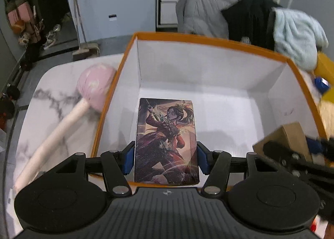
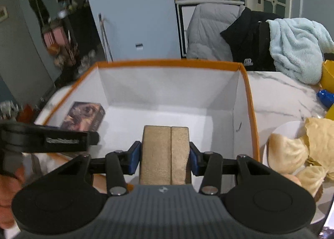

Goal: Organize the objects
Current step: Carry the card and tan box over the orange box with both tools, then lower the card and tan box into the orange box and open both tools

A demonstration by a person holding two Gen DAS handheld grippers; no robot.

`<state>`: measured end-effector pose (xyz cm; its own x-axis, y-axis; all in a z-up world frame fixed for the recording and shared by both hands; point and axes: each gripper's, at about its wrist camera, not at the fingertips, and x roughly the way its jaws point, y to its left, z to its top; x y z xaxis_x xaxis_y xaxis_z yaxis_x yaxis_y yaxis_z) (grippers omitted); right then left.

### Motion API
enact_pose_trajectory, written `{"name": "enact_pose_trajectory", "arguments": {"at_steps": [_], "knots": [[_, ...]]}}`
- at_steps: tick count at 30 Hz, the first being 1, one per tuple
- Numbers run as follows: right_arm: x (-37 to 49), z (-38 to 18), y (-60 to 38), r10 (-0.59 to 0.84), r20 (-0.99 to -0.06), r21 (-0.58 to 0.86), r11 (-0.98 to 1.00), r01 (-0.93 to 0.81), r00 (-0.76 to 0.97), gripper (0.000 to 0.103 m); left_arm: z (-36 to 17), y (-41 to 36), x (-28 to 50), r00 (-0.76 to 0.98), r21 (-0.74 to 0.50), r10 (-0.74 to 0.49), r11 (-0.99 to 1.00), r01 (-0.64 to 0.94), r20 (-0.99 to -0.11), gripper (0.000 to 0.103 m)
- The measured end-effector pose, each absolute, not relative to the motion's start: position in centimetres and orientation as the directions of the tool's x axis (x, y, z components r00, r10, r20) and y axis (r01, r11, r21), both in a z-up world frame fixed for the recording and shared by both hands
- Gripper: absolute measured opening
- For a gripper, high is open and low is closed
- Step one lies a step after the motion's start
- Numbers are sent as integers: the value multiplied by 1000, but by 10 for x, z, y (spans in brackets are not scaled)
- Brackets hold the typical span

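In the left wrist view we see our left gripper (image 1: pixel 166 158) clenched on the illustrated card box (image 1: pixel 166 140), its blue pads (image 1: pixel 128 160) pressing both long sides. The box is held over the white floor of the orange-rimmed box (image 1: pixel 208 40), in the lower centre of the frame.

In the right wrist view our right gripper (image 2: pixel 165 159) grasps the brown cardboard box (image 2: pixel 165 155) in the same way, also above the inside of the orange-rimmed box, near its front edge.

Only the left view shows the pink padded mallet (image 1: pixel 91 86), which lies on the marble table (image 1: pixel 52 101) at the left, touching the outer wall of the orange-rimmed box. Only the right view shows the plate of flatbread (image 2: pixel 292 151) at the lower right, beside the box. The light blue towel (image 2: pixel 296 51) is in the upper right of both views.
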<state>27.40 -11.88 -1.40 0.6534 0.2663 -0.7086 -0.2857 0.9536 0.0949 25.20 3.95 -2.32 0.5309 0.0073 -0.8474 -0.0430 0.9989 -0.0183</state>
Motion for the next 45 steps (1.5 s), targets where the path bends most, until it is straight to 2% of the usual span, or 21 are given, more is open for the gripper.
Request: {"name": "enact_pose_trajectory", "arguments": {"at_steps": [8,13,16,18,28,32,34,45], "knots": [[267,-18,-124,271,-793,70,930,-361,546,47,-21,31,229,434,1,-9,1000,22,-901,68],[280,-8,-122,347,-758,197,929,-313,552,47,-19,38,244,442,-41,-31,999,-13,-896,68],[288,-16,-119,401,-759,312,916,-254,513,47,-22,35,252,437,14,27,999,-31,-899,68],[290,-22,-114,402,-767,331,916,-228,500,47,-25,35,254,433,42,51,999,-31,-900,68],[297,-52,-105,333,-831,269,942,-203,446,47,-40,11,257,434,226,206,974,-5,-877,69],[295,-59,-104,336,-830,264,940,-216,446,48,-38,16,257,440,211,196,977,-14,-876,69],[297,-59,-107,356,-823,289,933,-213,443,48,-35,18,256,446,199,186,980,-19,-876,65],[290,-35,-112,386,-785,308,922,-235,484,50,-4,25,245,523,134,133,990,-36,-842,65]]}}
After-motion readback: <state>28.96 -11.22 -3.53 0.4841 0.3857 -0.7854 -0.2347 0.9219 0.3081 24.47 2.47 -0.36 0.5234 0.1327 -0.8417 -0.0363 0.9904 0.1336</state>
